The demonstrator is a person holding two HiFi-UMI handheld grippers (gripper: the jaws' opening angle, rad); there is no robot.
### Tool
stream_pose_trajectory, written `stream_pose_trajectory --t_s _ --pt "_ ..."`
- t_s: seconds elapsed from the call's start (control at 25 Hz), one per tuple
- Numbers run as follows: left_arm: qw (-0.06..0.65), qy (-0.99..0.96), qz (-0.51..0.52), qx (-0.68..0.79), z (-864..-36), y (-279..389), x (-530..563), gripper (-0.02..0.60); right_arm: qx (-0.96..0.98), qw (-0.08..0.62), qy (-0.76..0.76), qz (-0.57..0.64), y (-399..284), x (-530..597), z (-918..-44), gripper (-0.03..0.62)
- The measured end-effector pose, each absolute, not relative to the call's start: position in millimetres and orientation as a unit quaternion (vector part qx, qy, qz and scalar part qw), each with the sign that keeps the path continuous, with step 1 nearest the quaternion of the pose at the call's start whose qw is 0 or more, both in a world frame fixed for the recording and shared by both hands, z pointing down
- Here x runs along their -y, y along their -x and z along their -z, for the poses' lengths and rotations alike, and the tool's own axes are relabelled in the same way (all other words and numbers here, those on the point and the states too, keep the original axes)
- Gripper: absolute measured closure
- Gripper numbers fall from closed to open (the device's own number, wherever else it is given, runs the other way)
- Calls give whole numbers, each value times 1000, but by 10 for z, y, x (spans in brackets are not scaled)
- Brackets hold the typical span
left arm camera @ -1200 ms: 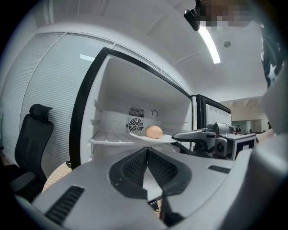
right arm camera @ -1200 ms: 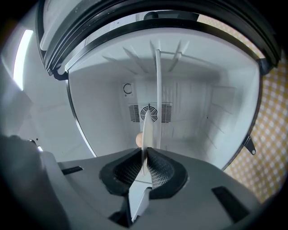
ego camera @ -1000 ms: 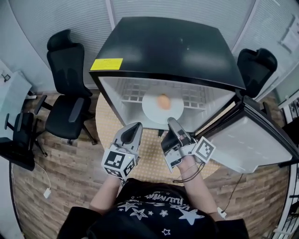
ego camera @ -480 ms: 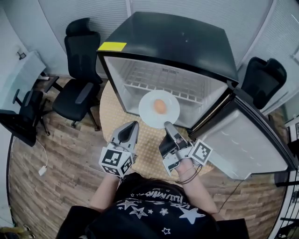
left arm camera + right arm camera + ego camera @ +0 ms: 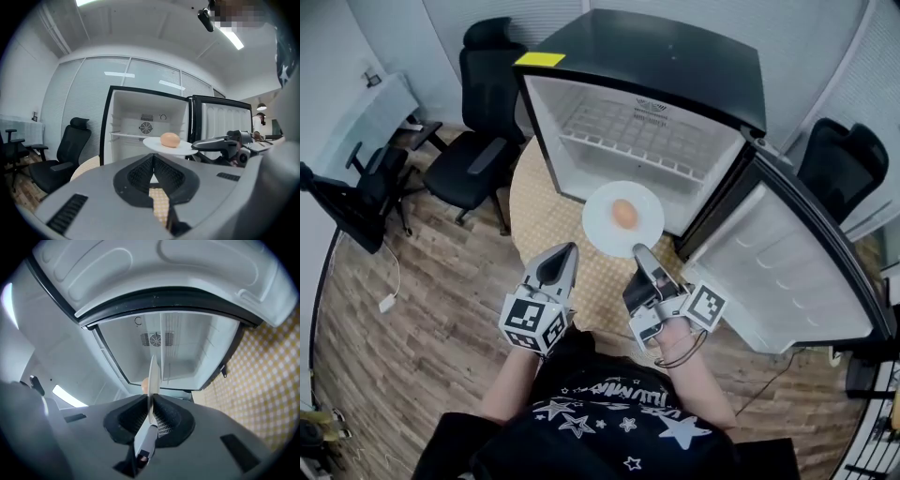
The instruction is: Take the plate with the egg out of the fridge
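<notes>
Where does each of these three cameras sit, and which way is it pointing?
Head view: on the person's head, looking steeply down at the open fridge; left gripper, right gripper, forearms and shirt show.
Left gripper view: on the left gripper, facing the fridge over its own shut jaws.
Right gripper view: on the right gripper, rolled sideways, its jaws clamped on the plate's rim.
Shared: all three show the fridge, plate and egg.

left gripper (image 5: 565, 251): fingers together | right gripper (image 5: 639, 251): fingers pinching plate (image 5: 600, 221)
</notes>
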State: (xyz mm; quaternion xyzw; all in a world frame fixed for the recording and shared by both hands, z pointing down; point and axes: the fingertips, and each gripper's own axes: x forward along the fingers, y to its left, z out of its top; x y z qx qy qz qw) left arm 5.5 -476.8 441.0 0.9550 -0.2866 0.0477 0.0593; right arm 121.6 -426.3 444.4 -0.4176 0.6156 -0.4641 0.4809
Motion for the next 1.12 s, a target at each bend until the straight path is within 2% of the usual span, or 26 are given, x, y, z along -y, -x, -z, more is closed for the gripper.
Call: stream_pose_trajectory --t_s 0.28,1.12 --pt "62 -943 -41 324 -4392 139 4281 574 -632 467 396 476 -1139 3854 -4417 545" --pt "74 -911 -43 403 -4367 446 3698 574 -667 418 345 511 -896 3555 -4494 543"
